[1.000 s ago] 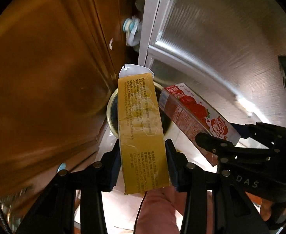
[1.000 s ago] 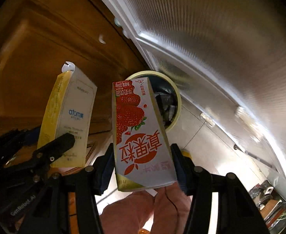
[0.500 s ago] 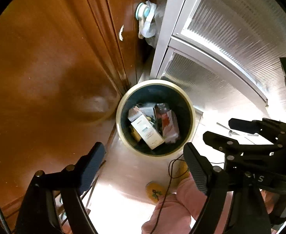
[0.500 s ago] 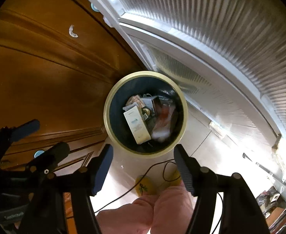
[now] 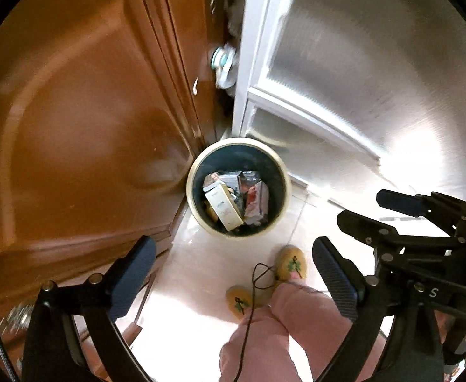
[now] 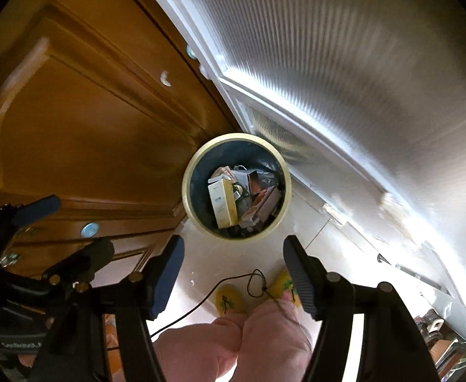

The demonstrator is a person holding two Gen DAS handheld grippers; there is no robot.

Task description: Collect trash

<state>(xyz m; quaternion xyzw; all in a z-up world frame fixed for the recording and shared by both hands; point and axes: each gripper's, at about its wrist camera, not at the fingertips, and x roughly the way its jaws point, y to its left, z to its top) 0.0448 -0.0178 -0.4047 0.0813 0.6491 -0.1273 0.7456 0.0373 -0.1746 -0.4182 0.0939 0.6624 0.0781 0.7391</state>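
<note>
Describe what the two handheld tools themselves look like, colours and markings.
Both tools, left and right, have black angular frames with silver rivets and dark blue ribbed finger pads. White lettering shows on the bodies, only partly readable. A thin black cable dangles below.

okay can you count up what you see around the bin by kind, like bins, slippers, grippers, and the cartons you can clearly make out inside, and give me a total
Trash bin: 1
Clearly visible cartons in the bin: 2, a yellow carton and a red carton; other trash under them is too jumbled to count
Yellow slippers: 2
Grippers: 2, left gripper and right gripper, both open and empty
Total: 7
</note>
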